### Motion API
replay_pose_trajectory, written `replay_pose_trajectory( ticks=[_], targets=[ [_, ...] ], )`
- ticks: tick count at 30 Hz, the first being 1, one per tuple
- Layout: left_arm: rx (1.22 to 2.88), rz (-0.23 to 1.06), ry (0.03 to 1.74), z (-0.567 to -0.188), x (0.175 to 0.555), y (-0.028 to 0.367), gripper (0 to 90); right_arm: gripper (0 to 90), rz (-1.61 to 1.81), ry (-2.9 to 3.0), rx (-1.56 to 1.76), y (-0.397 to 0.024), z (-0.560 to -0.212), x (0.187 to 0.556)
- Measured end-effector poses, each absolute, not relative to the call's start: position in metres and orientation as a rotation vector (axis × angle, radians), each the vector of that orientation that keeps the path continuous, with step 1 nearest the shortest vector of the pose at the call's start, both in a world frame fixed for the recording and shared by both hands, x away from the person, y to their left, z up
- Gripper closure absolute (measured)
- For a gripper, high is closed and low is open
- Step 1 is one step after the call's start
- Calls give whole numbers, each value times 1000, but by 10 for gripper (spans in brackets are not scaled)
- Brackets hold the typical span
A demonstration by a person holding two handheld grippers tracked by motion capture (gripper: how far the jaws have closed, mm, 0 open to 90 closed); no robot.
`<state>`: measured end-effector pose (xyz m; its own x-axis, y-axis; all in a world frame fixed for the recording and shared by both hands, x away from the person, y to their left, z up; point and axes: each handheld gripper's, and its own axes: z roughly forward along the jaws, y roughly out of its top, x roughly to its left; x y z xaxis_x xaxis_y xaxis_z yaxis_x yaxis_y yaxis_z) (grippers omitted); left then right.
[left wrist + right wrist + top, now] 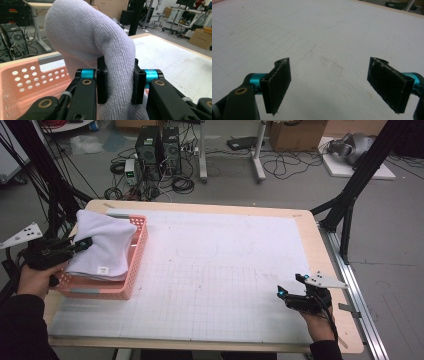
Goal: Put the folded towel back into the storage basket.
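A white folded towel [102, 245] hangs over a pink perforated basket [134, 270] at the table's left side. My left gripper [82, 243] is shut on a fold of the towel [100, 40], its black pads [102, 86] pressing the cloth from both sides above the basket [22, 82]. My right gripper [291, 285] rests near the table's front right, low over the white gridded mat [225, 270]. Its two pads [277, 83] stand wide apart with nothing between them, over the bare mat [329, 45].
The table's wooden rim [320, 245] runs along the right, with a metal rail [350, 285] beside it. Black frame posts [360, 175] stand at the far right and cables at the far left. Computers [160, 147] and boxes sit on the floor behind.
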<state>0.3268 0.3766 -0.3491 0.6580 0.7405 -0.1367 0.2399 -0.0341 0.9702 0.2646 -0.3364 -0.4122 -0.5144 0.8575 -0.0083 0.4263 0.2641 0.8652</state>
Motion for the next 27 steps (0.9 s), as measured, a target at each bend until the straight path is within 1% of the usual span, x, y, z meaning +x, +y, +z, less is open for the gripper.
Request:
replay_pose_trajectory(
  ticks=[8, 19, 25, 27],
  targets=[
    [1613, 450, 803, -353, 325, 375, 723, 182, 1181, 2058, 1154, -335, -412, 265],
    [1635, 448, 853, -366, 336, 366, 718, 182, 1176, 2061, 1153, -334, -412, 265],
    [1681, 506, 941, -370, 341, 365, 697, 182, 1175, 2062, 1155, -334, -412, 264],
    [1696, 522, 993, -371, 342, 366, 666, 182, 1176, 2059, 1151, -334, -412, 264]
  ],
)
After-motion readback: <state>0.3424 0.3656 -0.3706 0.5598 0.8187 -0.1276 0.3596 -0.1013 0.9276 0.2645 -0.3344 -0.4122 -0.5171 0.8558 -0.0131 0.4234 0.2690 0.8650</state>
